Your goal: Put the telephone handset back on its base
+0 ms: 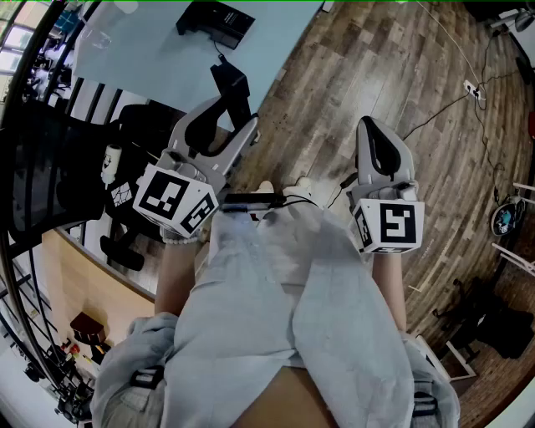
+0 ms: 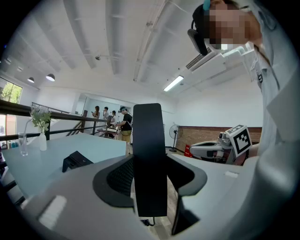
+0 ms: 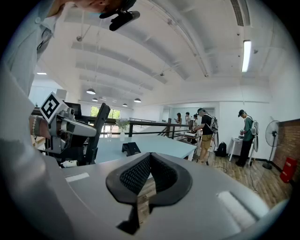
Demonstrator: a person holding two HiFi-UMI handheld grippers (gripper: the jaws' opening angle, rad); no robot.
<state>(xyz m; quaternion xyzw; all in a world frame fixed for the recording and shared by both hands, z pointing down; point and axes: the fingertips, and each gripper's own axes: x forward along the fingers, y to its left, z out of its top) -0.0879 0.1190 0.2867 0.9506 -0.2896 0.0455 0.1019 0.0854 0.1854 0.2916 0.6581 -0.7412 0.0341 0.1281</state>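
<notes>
The telephone handset [image 1: 229, 87] is pinched in the left gripper [image 1: 232, 115]. The jaws are spread wide around it and pressed on its sides. In the left gripper view the handset is seen upright between the jaws, black, with its top end sticking out past them. It is held in the air near the edge of the light blue table [image 1: 142, 58], touching nothing else.

The base [image 1: 216, 21] is seen on the table, black, well apart from the handset and farther from the person. Nothing is resting on it. In the left gripper view the base is seen to the left of the handset.

The right gripper [image 1: 374, 134] is held over the wooden floor [image 1: 418, 92], beside the left one and apart from it. Its jaws are pressed together at the tips, and nothing is caught between them.

A vase with flowers [image 2: 41, 127] and a glass [image 2: 23, 143] are seen at the far side of the table. Several people [image 3: 206, 131] are standing in the background, and a fan [image 3: 271, 140] is seen by the wall. The person's light trousers [image 1: 284, 301] fill the lower part of the head view.
</notes>
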